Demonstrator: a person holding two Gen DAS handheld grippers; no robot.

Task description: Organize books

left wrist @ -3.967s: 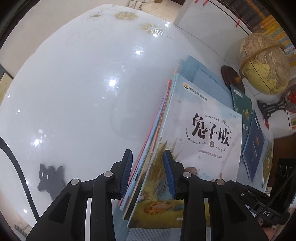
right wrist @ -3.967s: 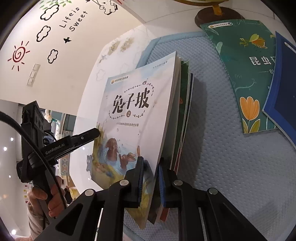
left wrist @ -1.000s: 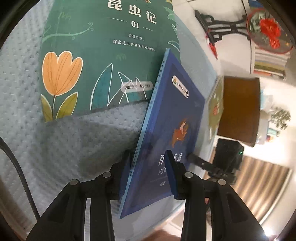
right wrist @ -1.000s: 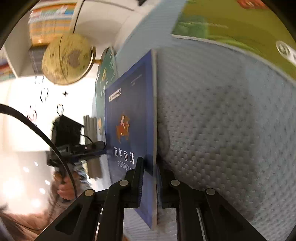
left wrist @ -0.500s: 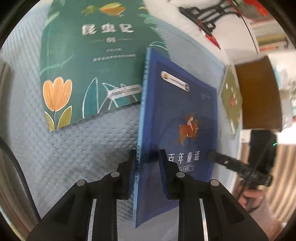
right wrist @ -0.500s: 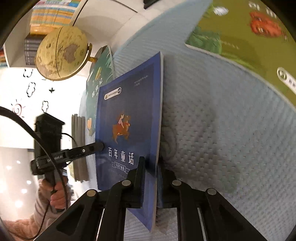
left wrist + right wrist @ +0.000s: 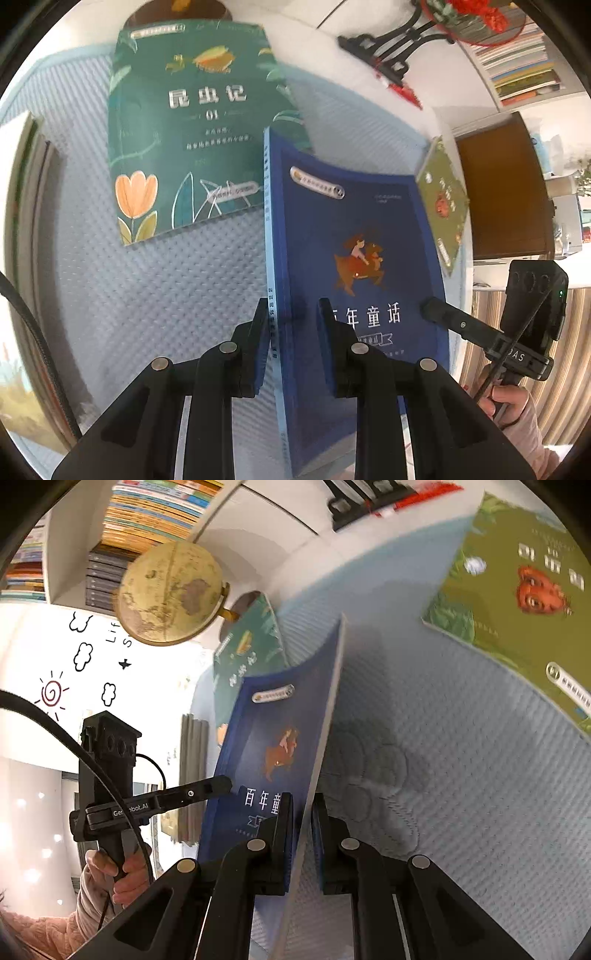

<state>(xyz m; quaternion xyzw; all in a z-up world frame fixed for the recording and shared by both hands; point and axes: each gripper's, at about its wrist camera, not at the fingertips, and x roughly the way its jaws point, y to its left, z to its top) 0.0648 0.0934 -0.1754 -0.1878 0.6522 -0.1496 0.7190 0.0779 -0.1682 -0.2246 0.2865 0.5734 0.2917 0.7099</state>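
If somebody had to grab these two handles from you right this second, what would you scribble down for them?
Left gripper: shut on the blue book, at its spine edge.
Right gripper: shut on the same book's opposite edge, so both hold it, raised off the quilted blue mat.
Green tulip-cover book lies flat on the mat beyond; olive-green book lies flat to the right.
A stack of books sits at the mat's left edge.
Left to do: set the blue book with the stack, then the other two.
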